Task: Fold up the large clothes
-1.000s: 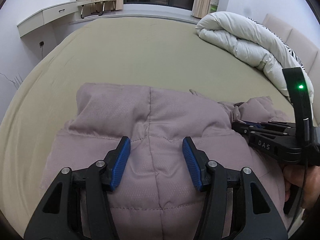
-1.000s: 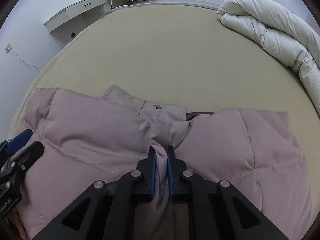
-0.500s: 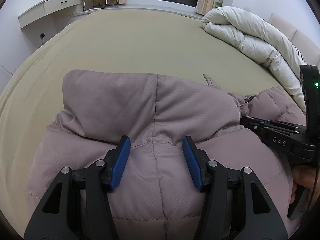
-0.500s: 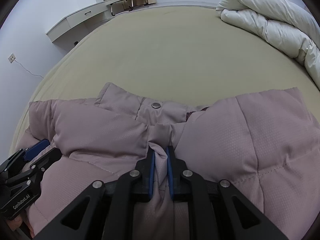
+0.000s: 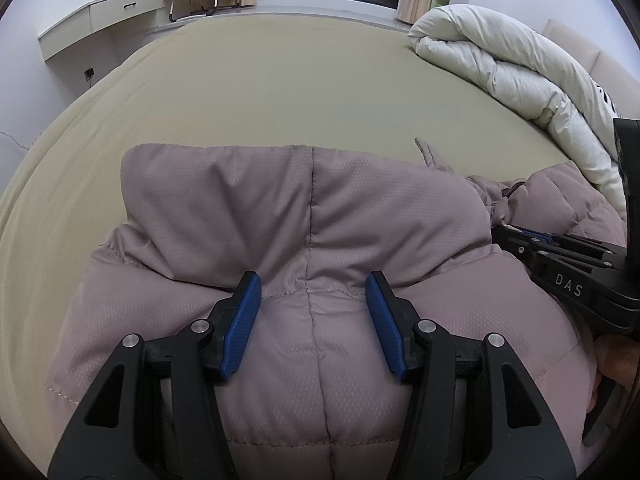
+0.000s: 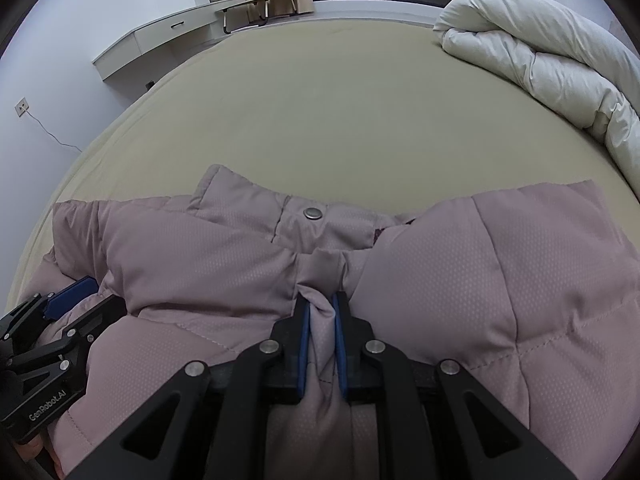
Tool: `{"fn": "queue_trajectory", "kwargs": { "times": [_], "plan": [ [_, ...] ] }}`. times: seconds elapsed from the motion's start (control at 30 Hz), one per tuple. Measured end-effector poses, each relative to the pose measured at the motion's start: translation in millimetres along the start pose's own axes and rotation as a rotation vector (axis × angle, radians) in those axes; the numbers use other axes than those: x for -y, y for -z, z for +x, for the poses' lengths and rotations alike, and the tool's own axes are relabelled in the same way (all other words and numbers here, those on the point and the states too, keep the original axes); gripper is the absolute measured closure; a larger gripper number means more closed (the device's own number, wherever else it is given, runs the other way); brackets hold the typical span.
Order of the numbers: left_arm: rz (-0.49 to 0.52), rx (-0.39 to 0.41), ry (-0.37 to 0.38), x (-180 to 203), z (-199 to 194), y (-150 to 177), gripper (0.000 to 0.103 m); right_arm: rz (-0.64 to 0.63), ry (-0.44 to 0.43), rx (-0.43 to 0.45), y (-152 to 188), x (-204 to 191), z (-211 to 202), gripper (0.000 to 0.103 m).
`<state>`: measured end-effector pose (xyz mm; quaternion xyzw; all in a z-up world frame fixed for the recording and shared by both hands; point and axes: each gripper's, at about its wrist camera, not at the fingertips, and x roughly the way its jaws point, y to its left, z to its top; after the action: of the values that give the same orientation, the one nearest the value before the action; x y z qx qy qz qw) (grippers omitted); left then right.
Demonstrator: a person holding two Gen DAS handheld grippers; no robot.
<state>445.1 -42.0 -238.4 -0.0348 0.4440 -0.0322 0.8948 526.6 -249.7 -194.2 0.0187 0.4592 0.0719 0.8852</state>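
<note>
- since the puffy jacket (image 5: 312,208) lies on the bed (image 5: 280,92), right gripper (image 6: 320,320) jaws pinch a fold near the collar, probably anchoring it
- left gripper (image 5: 312,312) jaws sit spread over the jacket's back seam, gripping nothing yet

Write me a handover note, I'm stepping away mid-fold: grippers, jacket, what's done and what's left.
Right gripper: shut on a pinch of the mauve puffer jacket near its collar snap.
Left gripper: open, jaws straddling a padded panel, not gripping.
Jacket lies bunched on the bed, partly doubled over; white duvet at the far right.
Left: close the left gripper, finish and flatten the fold.
</note>
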Motion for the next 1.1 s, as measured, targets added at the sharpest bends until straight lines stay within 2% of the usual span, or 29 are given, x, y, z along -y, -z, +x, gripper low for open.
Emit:
{"fn": "queue_trajectory", "kwargs": {
  "times": [0.5, 0.53, 0.6, 0.63, 0.67, 0.73, 0.8, 0.83, 0.87, 0.9, 0.97, 1.03, 1.1],
  "plan": [
    [-0.009, -0.009, 0.005, 1, 4, -5, 0.048, 0.006, 0.001, 0.01, -1, -3, -7, 0.088],
    [-0.014, -0.009, 0.012, 0, 4, -5, 0.048, 0.016, -0.014, 0.003, -3, -2, -11, 0.083],
    [-0.025, -0.014, 0.03, -3, 0, -8, 0.048, 0.049, -0.081, 0.001, -6, 3, -29, 0.061],
    [-0.034, -0.017, 0.042, -5, -3, -9, 0.049, 0.071, -0.112, 0.026, -5, 7, -43, 0.043],
    [-0.046, -0.016, 0.057, -8, -9, -9, 0.049, 0.097, -0.115, 0.073, -2, 13, -63, 0.035],
    [-0.056, -0.008, 0.07, -12, -26, -6, 0.048, 0.12, -0.088, 0.156, 10, 25, -101, 0.031],
    [-0.055, 0.017, 0.058, -13, -47, -1, 0.048, 0.118, -0.054, 0.182, 28, 42, -127, 0.031],
    [-0.055, 0.026, 0.047, -14, -58, 3, 0.048, 0.125, -0.03, 0.17, 37, 52, -131, 0.037],
    [-0.057, 0.036, 0.034, -15, -67, 5, 0.048, 0.134, -0.005, 0.149, 45, 61, -130, 0.048],
    [-0.054, 0.041, 0.019, -15, -72, 7, 0.048, 0.147, 0.03, 0.112, 53, 73, -126, 0.054],
    [-0.025, 0.046, -0.012, -13, -78, 12, 0.048, 0.205, 0.037, 0.071, 70, 98, -114, 0.057],
    [0.006, 0.051, -0.025, -9, -78, 16, 0.048, 0.196, 0.033, 0.099, 82, 108, -105, 0.057],
    [-0.005, 0.055, -0.007, -11, -73, 19, 0.048, 0.207, 0.038, 0.129, 89, 114, -97, 0.057]
  ]
}}
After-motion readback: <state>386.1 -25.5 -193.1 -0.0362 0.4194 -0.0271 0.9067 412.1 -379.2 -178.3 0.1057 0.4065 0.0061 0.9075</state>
